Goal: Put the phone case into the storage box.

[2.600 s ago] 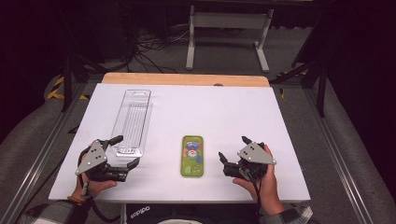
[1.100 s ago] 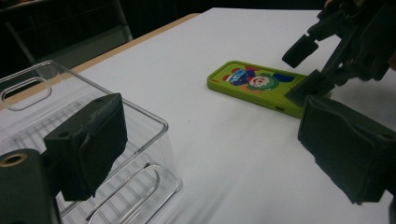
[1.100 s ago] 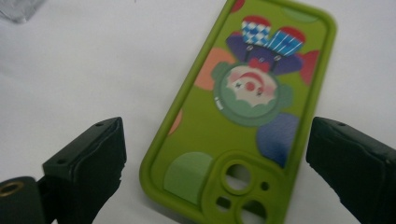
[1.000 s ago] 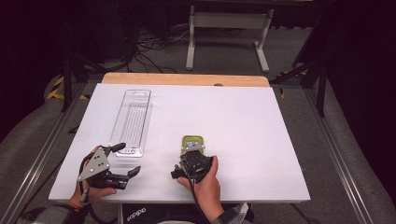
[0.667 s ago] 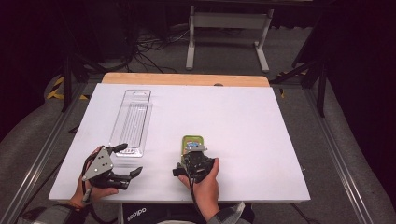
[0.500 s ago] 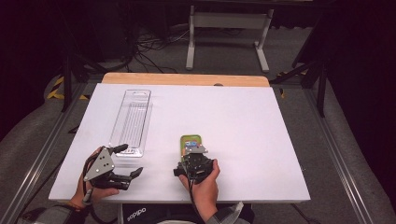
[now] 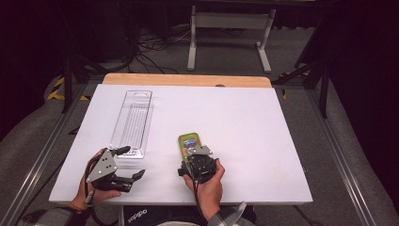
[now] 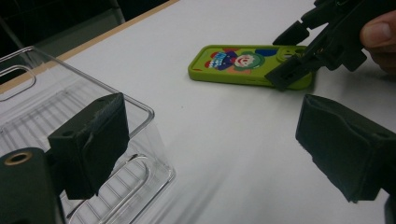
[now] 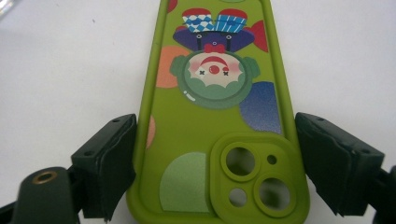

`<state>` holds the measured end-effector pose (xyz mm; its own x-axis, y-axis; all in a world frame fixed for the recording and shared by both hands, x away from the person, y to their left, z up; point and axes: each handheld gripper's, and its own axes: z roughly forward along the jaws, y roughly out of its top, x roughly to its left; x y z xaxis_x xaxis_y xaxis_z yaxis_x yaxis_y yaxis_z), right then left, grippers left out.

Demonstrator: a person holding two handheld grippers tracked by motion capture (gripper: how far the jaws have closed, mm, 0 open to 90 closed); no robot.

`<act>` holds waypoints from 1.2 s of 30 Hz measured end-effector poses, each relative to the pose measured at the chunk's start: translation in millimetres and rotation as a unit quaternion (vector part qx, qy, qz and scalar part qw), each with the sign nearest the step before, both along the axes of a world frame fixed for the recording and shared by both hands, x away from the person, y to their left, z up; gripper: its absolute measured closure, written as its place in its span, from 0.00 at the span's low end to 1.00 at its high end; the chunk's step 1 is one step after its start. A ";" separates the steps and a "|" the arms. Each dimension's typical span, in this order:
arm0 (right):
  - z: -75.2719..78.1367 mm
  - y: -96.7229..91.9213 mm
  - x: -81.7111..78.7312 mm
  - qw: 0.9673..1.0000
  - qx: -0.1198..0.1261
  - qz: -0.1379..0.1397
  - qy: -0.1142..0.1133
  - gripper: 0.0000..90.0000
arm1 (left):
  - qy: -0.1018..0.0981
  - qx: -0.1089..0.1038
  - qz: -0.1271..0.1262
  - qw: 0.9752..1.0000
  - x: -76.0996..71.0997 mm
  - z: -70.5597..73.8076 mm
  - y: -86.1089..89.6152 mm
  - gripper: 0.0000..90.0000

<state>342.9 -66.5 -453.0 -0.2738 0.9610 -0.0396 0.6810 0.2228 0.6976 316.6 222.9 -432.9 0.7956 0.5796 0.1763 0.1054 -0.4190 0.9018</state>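
A green phone case (image 7: 189,141) with a cartoon clown print lies flat, camera cut-outs toward the person, on the white table (image 7: 244,122). My right gripper (image 7: 193,157) is at its near end. In the right gripper view the case (image 9: 210,116) runs up between the jaws of the right gripper (image 9: 215,163), which stand close on either side; the left one looks to touch its edge and a thin gap shows at the right, so it is open. My left gripper (image 7: 131,162) is open and empty by the near end of a clear plastic tray (image 7: 134,117).
In the left gripper view the clear tray's corner (image 8: 154,112) sits behind one jaw of the left gripper (image 8: 215,140), with the case (image 8: 233,65) and the right gripper (image 8: 292,53) farther off. A wooden strip (image 7: 188,80) edges the table's far side.
The right gripper has come from the right side of the table to the case's near end and now straddles it. The left gripper has drifted slightly right and forward.
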 end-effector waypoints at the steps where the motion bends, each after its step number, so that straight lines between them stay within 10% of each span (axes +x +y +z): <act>1: 2.2 -0.5 0.8 1.000 -0.004 0.008 -0.005 0.19 | 0.000 0.000 -0.002 1.000 -0.3 0.0 -1.4 0.11; 11: 28.1 -26.3 16.5 0.996 0.006 0.063 -0.054 0.19 | -0.054 0.037 0.005 0.998 -0.1 5.4 -16.9 0.11; 26: 61.9 -66.9 39.0 0.990 0.052 0.115 -0.065 0.19 | -0.135 0.100 0.000 0.986 12.1 22.5 -64.9 0.12; 36: 74.4 -77.1 36.1 0.984 0.085 0.143 -0.059 0.18 | -0.204 0.141 -0.017 0.969 21.5 28.6 -85.4 0.14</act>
